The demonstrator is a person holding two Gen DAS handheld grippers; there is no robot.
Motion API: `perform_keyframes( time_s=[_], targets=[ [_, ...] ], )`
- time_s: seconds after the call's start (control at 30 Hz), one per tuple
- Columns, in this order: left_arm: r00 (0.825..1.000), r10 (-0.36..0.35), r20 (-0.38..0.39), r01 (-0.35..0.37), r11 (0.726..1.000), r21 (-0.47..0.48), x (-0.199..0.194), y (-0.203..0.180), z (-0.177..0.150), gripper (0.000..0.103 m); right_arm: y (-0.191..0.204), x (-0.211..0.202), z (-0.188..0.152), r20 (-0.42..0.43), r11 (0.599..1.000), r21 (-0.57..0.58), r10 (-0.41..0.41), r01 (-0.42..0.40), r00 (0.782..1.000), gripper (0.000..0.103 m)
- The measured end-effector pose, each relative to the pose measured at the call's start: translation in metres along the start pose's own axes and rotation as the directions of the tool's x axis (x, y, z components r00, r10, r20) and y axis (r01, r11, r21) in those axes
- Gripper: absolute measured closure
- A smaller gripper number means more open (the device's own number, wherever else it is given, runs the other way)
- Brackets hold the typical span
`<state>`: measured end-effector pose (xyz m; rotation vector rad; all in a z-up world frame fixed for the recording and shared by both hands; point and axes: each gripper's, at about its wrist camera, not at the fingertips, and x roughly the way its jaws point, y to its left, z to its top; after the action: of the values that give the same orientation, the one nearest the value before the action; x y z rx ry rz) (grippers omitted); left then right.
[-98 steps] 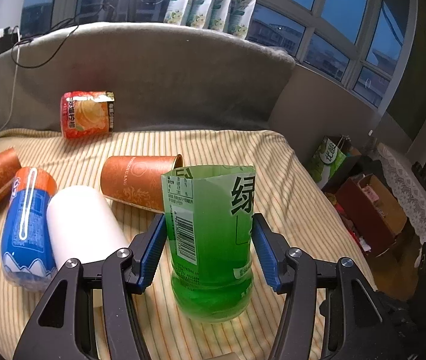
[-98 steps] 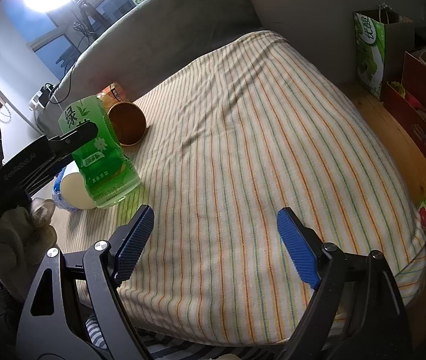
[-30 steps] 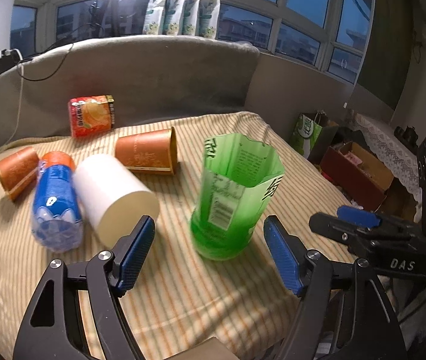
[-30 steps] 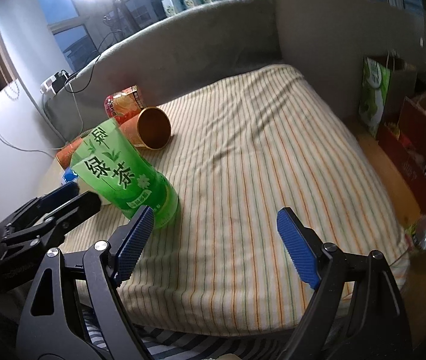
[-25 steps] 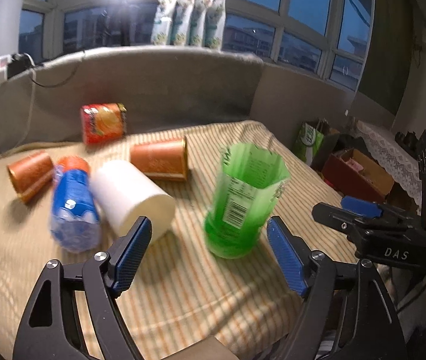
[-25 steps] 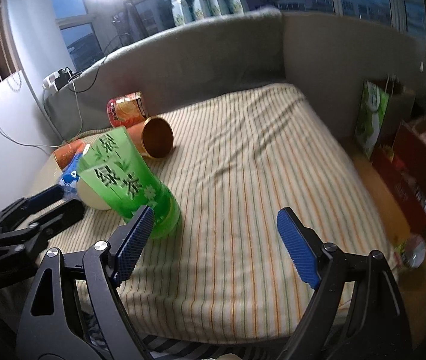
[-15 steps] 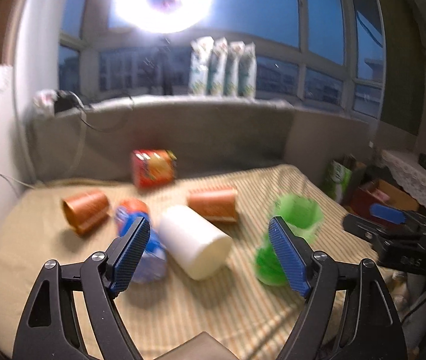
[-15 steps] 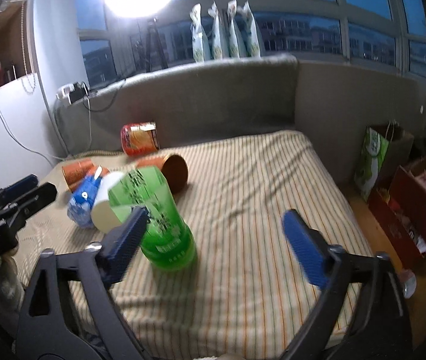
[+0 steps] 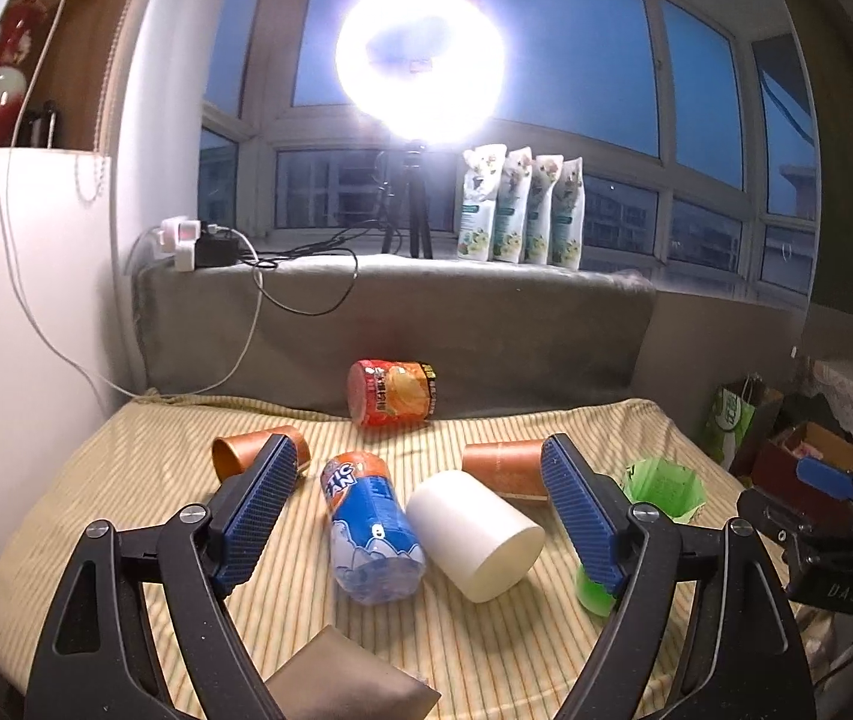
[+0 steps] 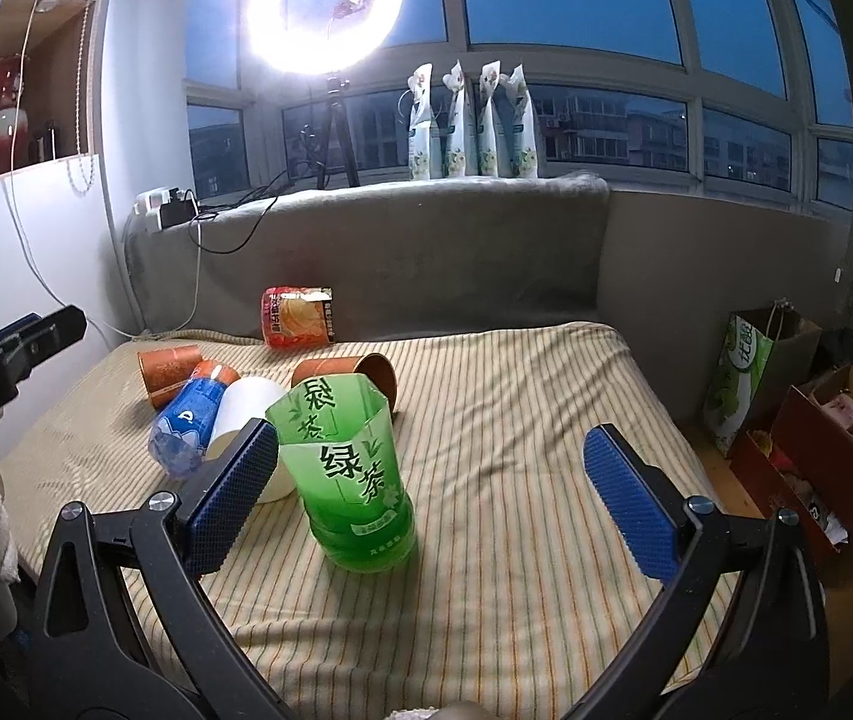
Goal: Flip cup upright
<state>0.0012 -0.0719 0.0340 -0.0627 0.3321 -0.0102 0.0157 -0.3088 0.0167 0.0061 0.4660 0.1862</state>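
Observation:
A green cut-bottle cup stands upright, open end up, on the striped cloth; in the left wrist view it is partly behind my right finger. My left gripper is open and empty, pulled back from the cups. My right gripper is open and empty, with the green cup between and beyond its fingers, apart from them. A white cup, a blue bottle cup, two brown paper cups and an orange-red can cup lie on their sides.
A grey sofa back rises behind the cloth. A ring light on a tripod and several pouches stand on the sill. A green bag and cardboard boxes stand on the floor at right. The other gripper shows at the left edge.
My left gripper has let go of the green cup, left it standing, and drawn back and up. The right gripper has also drawn back and tilted up.

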Motion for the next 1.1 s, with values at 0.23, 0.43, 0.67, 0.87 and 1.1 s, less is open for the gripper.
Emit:
perform_keyframes(
  time_s=[0.23,0.43,0.67,0.87,1.1],
  targets=[
    [1.000,0.004,-0.012,-0.004,1.000,-0.001,-0.0003,0.0006,-0.0035,0.019,0.0029,-0.0006,-0.0016,0.004,1.000,-0.005,0.002,-0.002,1.000,0.000],
    [1.000,0.003,-0.012,-0.003,1.000,-0.002,0.0000,0.0011,-0.0041,0.019,0.0021,0.0014,-0.0039,-0.007,1.000,-0.003,0.003,-0.003,1.000,0.000],
    [1.000,0.001,-0.012,-0.001,1.000,-0.003,-0.0010,0.0019,-0.0049,0.019,0.0022,0.0014,-0.0038,-0.006,1.000,-0.003,0.004,-0.004,1.000,0.000],
    [1.000,0.000,-0.013,0.000,1.000,-0.004,-0.0010,0.0027,-0.0046,0.019,0.0047,0.0027,-0.0040,-0.011,1.000,-0.011,0.007,-0.007,1.000,0.000],
    [1.000,0.001,-0.011,-0.001,1.000,-0.001,-0.0018,0.0029,-0.0046,0.019,0.0052,0.0029,-0.0046,-0.012,1.000,-0.012,0.008,-0.008,1.000,0.000]
  ],
)
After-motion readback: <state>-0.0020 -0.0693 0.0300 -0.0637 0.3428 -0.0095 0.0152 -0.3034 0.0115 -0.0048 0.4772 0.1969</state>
